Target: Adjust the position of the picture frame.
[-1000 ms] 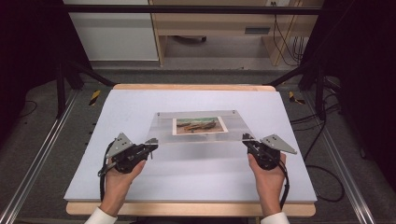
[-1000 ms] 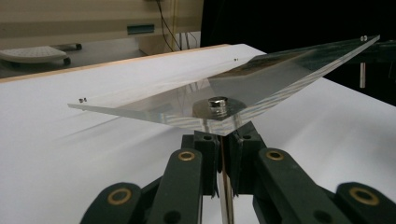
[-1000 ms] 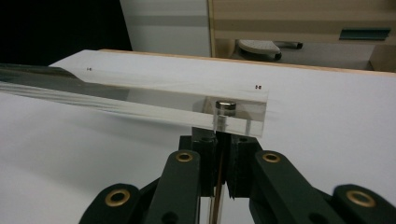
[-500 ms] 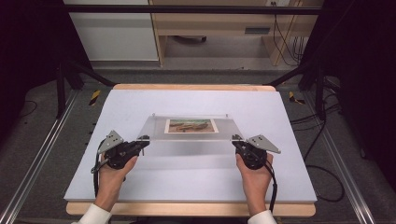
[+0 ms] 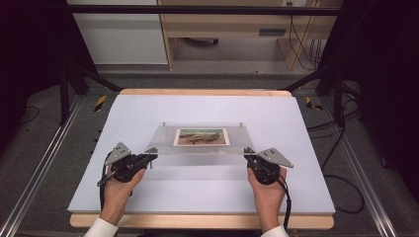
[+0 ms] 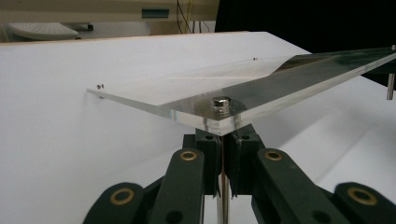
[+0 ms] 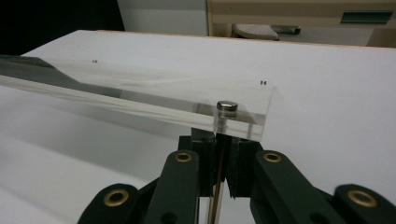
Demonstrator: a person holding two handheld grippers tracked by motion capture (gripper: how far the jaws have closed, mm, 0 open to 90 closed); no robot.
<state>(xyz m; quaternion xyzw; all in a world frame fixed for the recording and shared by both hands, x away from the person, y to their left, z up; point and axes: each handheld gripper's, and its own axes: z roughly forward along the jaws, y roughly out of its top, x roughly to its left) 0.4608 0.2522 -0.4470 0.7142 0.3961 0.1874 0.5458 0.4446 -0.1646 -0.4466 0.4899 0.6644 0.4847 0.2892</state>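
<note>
White foam board (image 5: 197, 197) is covering the tabletop, with grey floor and a pale cabinet behind it. From the high view, a clear acrylic frame (image 5: 163, 138) with a small landscape picture (image 5: 201, 137) inside is hovering over the middle of the board, nearer its front edge. The left gripper (image 5: 150, 154) is pinching the metal post under the frame's front left corner, and the right gripper (image 5: 247, 152) the post under the front right corner.

From the left gripper view, the jaws are pressing together on a thin metal post (image 6: 224, 186) just below a screw head (image 6: 221, 102). From the right gripper view, the jaws are pinching a similar post (image 7: 217, 186) under its screw cap (image 7: 227, 106).

To do this step well, I think both hands should be moving together at the same height, so the frame is staying level and is not twisting on the posts. No readable writing or brand is showing anywhere.
</note>
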